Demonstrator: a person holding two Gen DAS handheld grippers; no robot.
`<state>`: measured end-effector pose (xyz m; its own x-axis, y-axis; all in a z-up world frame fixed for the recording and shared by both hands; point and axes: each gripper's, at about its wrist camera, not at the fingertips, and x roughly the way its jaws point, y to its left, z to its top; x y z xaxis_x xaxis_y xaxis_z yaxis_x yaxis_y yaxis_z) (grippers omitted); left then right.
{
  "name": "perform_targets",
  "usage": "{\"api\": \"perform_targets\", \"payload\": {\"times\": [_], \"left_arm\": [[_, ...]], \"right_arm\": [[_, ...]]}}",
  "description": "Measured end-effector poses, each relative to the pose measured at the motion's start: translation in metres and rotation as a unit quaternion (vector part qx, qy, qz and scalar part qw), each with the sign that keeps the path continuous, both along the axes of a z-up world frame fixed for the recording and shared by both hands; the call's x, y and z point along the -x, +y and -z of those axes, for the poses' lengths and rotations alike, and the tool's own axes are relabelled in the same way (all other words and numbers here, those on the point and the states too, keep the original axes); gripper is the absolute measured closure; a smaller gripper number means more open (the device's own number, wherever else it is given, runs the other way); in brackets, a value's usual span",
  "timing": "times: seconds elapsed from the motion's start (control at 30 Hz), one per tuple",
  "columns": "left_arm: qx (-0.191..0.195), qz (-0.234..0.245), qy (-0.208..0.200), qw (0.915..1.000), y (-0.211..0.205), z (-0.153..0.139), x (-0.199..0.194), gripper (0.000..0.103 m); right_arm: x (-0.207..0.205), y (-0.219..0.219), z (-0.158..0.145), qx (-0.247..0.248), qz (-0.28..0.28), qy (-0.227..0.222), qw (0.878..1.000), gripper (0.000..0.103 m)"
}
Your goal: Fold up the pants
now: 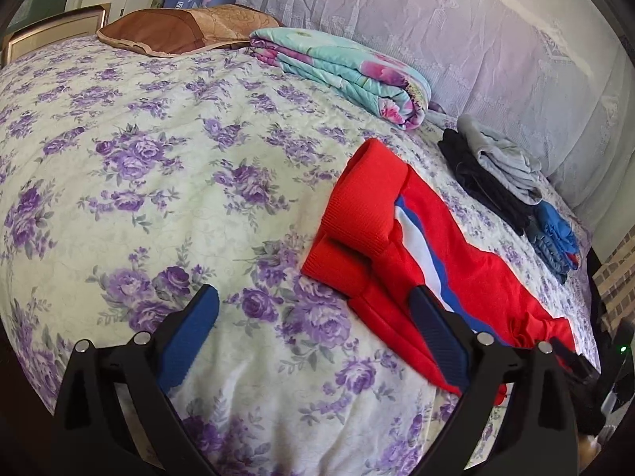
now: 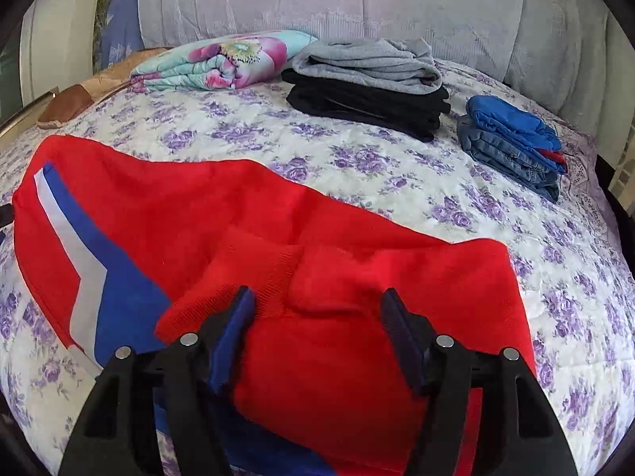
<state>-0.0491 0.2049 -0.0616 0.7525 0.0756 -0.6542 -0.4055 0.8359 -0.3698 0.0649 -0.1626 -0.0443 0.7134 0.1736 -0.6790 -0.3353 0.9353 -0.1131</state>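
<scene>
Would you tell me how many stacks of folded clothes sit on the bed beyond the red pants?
2: a grey-and-black stack near the floral quilt, and a blue-and-denim stack to its right. More may lie outside the views.

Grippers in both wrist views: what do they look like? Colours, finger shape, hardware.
The left gripper and right gripper look identical: black plastic linkage arms with round silver pivot pins, each carrying two flat, elongated fingers with blue ribbed pads. No cables, markings or sleeves are visible in either view.
</scene>
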Motion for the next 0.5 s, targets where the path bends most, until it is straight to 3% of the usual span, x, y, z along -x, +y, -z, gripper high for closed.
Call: {"api": "perform_targets", "payload": {"times": [0.17,0.23,0.27,0.4,0.5], "left_arm": [[0.026,0.003,0.003,0.9996,0.007,0.000,-0.005,0.008],[0.042,0.002,0.003,0.9991,0.011,0.000,-0.006,0.008],[0.048,0.002,0.000,0.9988,0.012,-0.001,-0.006,0.008],[0.072,0.006,-0.003,0.9974,0.017,-0.001,-0.012,0.008],[0.101,0.022,-0.009,0.9946,0.018,-0.001,-0.020,0.008]], "right_arm": [[0.017,-0.002,-0.026,-0.038,-0.013,-0.048,0.998,0.032],[0.013,0.009,-0.014,-0.020,-0.034,-0.017,0.999,0.025],[0.005,0.015,0.007,-0.001,-0.037,0.017,0.999,0.023],[-0.001,0.011,0.012,-0.032,-0.048,0.035,0.998,0.010],[0.000,0.014,0.012,-0.027,-0.048,0.035,0.998,0.005]]}}
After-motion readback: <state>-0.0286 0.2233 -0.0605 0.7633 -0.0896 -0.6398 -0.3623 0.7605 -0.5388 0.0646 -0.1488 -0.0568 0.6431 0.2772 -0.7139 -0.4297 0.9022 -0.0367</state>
